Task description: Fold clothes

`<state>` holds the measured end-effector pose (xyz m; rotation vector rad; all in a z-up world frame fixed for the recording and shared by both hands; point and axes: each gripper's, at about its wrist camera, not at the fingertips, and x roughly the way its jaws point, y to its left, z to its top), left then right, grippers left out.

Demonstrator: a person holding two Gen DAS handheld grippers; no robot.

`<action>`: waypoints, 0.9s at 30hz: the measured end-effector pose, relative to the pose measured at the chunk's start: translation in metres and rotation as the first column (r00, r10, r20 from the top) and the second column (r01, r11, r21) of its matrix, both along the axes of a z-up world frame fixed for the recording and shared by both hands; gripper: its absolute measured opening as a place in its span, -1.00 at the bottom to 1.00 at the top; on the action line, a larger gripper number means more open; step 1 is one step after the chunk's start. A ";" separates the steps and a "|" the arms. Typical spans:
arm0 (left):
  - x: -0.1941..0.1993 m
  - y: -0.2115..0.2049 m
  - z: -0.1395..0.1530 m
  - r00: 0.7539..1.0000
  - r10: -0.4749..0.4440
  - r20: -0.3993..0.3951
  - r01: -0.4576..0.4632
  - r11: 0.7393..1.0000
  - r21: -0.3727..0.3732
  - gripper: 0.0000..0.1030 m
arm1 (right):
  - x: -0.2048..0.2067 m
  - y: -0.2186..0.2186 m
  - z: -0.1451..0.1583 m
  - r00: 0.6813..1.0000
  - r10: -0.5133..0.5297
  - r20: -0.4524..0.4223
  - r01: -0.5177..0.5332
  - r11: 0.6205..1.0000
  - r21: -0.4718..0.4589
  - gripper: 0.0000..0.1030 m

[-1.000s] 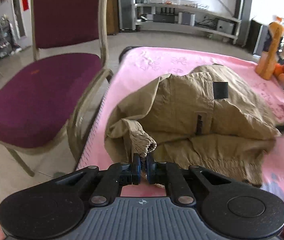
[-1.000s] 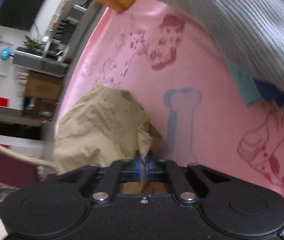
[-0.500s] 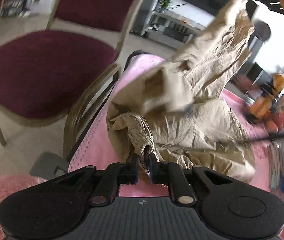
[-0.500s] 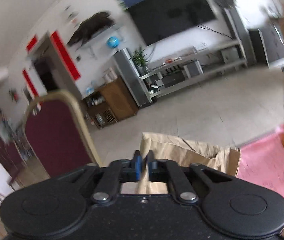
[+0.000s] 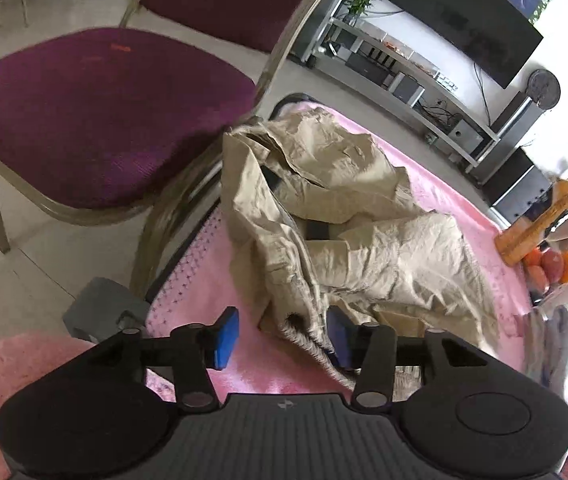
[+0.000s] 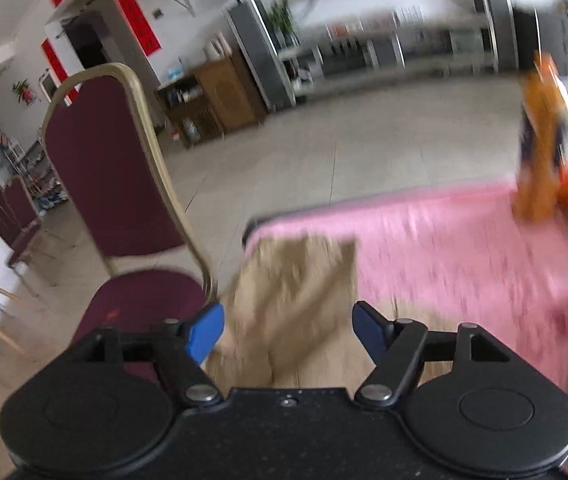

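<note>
My left gripper (image 5: 282, 336) has just been opening: its 2 blue pads (image 5: 226, 336) now stand about halfway apart, and they no longer clamp anything. The elastic cuff (image 5: 304, 330) of the khaki garment (image 5: 348, 236) lies between them, leaning against the right-hand pad and clear of the left-hand one. From there the garment spreads ahead of my fingers in a crumpled heap on the pink blanket (image 5: 456, 196), one fold thrown over toward the far left edge. A black strap or patch shows in the creases, but I can read no label on it.

Left of my left fingers stands a maroon chair (image 5: 96, 112) with a small orange mark on the seat, too small for me to read. Far right of the fingers I see an orange plush toy (image 5: 540, 220), and past the blanket a dark television (image 5: 464, 28) above a low shelf.

My right gripper (image 6: 288, 330) has also just been opening; its pads (image 6: 204, 332) are wide apart and hold nothing. The view is blurred. The khaki garment (image 6: 296, 292) lies below and ahead of the gap between them, near the blanket's (image 6: 464, 248) left edge. Red banners (image 6: 132, 16) hang around a doorway far ahead on the left; whatever is written on them I cannot make out.
</note>
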<state>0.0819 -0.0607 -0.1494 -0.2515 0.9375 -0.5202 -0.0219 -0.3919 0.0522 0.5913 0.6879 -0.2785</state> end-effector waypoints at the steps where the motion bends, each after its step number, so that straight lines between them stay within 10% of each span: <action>1: 0.005 -0.001 0.000 1.000 -0.001 -0.021 0.001 1.000 -0.014 0.05 | -0.014 -0.007 -0.009 1.000 -0.004 -0.004 0.005 0.999 0.052 0.38; 5: 0.028 -0.013 0.002 0.995 -0.016 -0.097 0.012 0.999 -0.038 0.31 | -0.064 -0.029 -0.067 0.999 -0.039 -0.034 0.047 0.964 0.260 0.44; 14: 0.063 -0.057 -0.033 0.950 -0.073 -0.302 0.109 0.989 0.104 0.02 | -0.130 -0.042 -0.201 0.986 -0.144 -0.083 0.164 0.771 0.615 0.46; 21: 0.064 -0.050 -0.049 0.932 -0.061 -0.356 0.059 0.998 -0.017 -0.80 | -0.126 -0.043 -0.251 0.994 -0.086 -0.068 0.108 0.698 0.708 0.50; 27: 0.063 -0.030 -0.031 0.927 -0.067 -0.370 -0.031 0.967 -0.253 -0.82 | -0.126 -0.031 -0.274 0.993 -0.044 -0.111 0.114 0.626 0.772 0.50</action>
